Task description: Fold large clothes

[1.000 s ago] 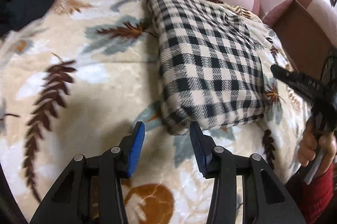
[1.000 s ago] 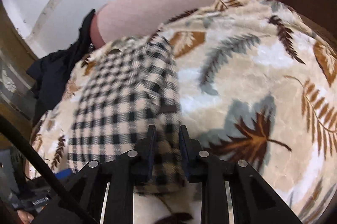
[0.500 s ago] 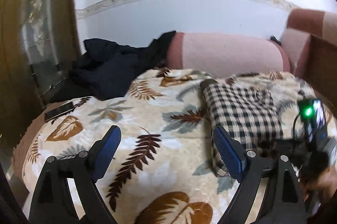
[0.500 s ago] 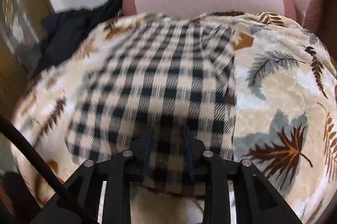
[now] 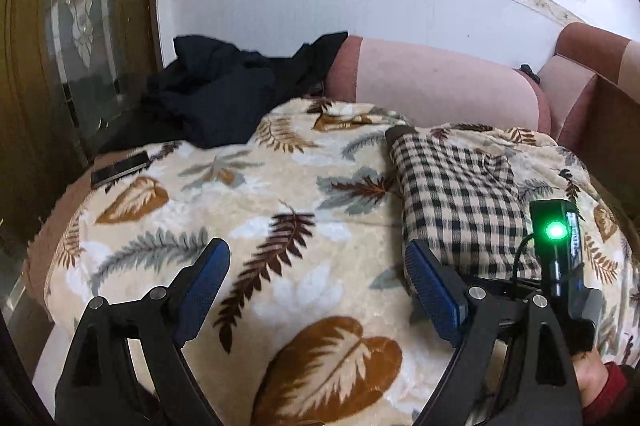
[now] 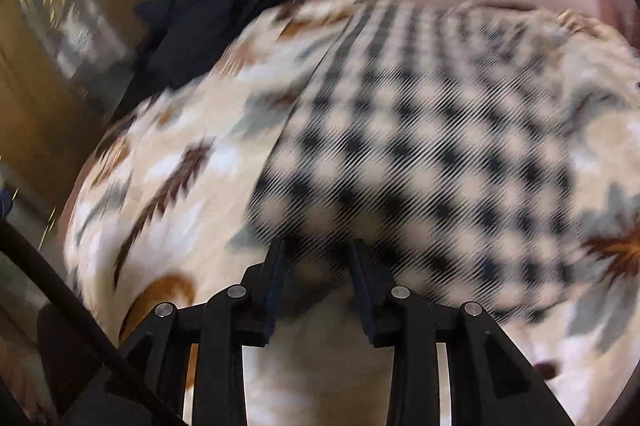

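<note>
A folded black-and-cream checked garment [image 5: 452, 193] [image 6: 420, 145] lies flat on a leaf-patterned blanket [image 5: 240, 205] [image 6: 168, 165]. My left gripper [image 5: 316, 254] hangs wide open above the bare blanket, left of the garment, with nothing between its fingers. My right gripper [image 6: 318, 250] stands partly open astride the left part of the garment's near edge. The folded edge lies between its fingers, and this view is blurred. In the left wrist view, the right tool's black housing with a green light [image 5: 554, 232] sits over the garment's near edge, held by a hand [image 5: 592, 374] in a red sleeve.
A heap of dark clothes [image 5: 224, 93] [image 6: 192, 37] lies at the blanket's far left, against a pink sofa back [image 5: 432, 81]. A flat dark object [image 5: 120, 167] rests at the blanket's left edge. A wooden door with glass [image 5: 60, 45] stands on the left.
My left gripper opened wide, rose and tipped up, so the wall is now in view. My right gripper slid left along the garment's near edge, from its right corner, with its jaws slightly wider.
</note>
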The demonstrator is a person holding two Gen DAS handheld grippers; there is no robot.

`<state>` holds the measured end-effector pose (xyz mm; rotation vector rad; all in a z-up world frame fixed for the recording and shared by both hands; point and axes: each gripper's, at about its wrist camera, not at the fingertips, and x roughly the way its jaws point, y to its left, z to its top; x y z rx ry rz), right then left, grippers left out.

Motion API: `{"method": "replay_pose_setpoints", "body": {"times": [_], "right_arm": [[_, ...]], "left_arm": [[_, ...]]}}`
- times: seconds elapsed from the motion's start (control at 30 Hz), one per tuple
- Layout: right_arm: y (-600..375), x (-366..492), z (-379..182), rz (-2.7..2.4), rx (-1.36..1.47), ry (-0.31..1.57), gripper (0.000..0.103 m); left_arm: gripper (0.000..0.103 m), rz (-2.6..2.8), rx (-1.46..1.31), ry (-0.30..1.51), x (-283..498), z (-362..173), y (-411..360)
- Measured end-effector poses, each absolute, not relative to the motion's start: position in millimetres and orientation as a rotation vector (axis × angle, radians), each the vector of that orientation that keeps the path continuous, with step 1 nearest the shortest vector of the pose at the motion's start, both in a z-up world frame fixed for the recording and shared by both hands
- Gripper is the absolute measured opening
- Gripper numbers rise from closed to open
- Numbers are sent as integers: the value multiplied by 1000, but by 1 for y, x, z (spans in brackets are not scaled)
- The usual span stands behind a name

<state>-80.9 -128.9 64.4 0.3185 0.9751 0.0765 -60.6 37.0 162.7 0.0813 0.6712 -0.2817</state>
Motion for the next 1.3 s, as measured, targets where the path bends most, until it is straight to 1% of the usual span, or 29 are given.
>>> {"method": "replay_pose_setpoints", "body": {"times": [0.1, 0.17, 0.2, 0.3, 0.4, 0.57, 0.87, 0.93, 0.97, 1.3], "right_arm": [[-130, -96, 75, 96, 320, 964, 36], [-142, -112, 85, 40, 342, 930, 41], [-152, -123, 90, -2, 365, 910, 46], [-175, -147, 99, -90, 406, 875, 47], [-196, -176, 107, -223, 402, 836, 53], [-211, -211, 105, -355, 415, 816, 55], [-196, -204, 99, -381, 297, 842, 58], [-192, -200, 99, -379, 277, 837, 62], [-190, -199, 98, -381, 266, 836, 63], [-191, -191, 91, -414, 253, 855, 63]], "left_arm": [[89, -263, 110, 696, -66, 156, 32], [89, -267, 129, 712, -69, 151, 28], [89, -266, 142, 724, -71, 147, 24], [89, -298, 159, 751, -75, 140, 16], [89, -337, 179, 777, -81, 132, 4], [89, -392, 210, 817, -88, 120, -15], [89, -434, 259, 873, -95, 99, -34], [88, -434, 257, 881, -93, 97, -34], [88, -434, 254, 887, -92, 96, -34], [88, -435, 246, 945, -83, 82, -33]]}}
